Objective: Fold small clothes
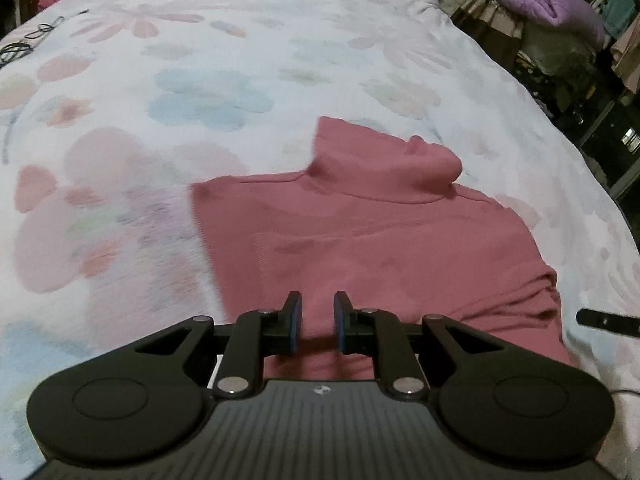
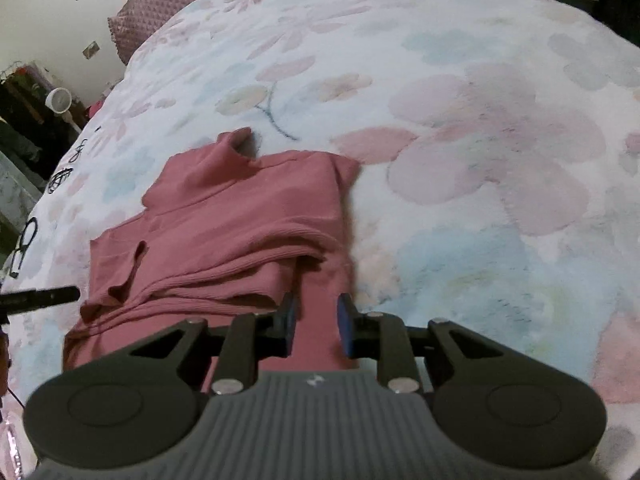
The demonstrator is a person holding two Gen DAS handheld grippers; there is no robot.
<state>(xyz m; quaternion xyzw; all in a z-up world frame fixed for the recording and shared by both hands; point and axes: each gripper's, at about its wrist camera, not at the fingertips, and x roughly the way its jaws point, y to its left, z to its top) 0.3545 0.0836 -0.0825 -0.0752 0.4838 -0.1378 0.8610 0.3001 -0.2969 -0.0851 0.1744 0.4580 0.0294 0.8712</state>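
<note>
A small pink turtleneck top [image 1: 360, 232] lies partly folded on the floral bedspread [image 1: 200, 80], collar pointing away. My left gripper [image 1: 317, 322] hovers over its near hem, jaws open, nothing between them. In the right wrist view the top [image 2: 240, 216] shows a folded-over sleeve with a ribbed cuff. My right gripper [image 2: 316, 326] is open over the top's near right edge, empty. The tip of the other gripper shows at the frame edge in both the left wrist view [image 1: 608, 322] and the right wrist view [image 2: 40, 298].
The bedspread [image 2: 480, 160] covers the whole bed. A pink pillow [image 2: 168, 4] lies at the far end. Black cables [image 1: 24, 40] lie on the left edge of the bed. Clutter and purple bedding [image 1: 552, 0] stand beside the bed on the right.
</note>
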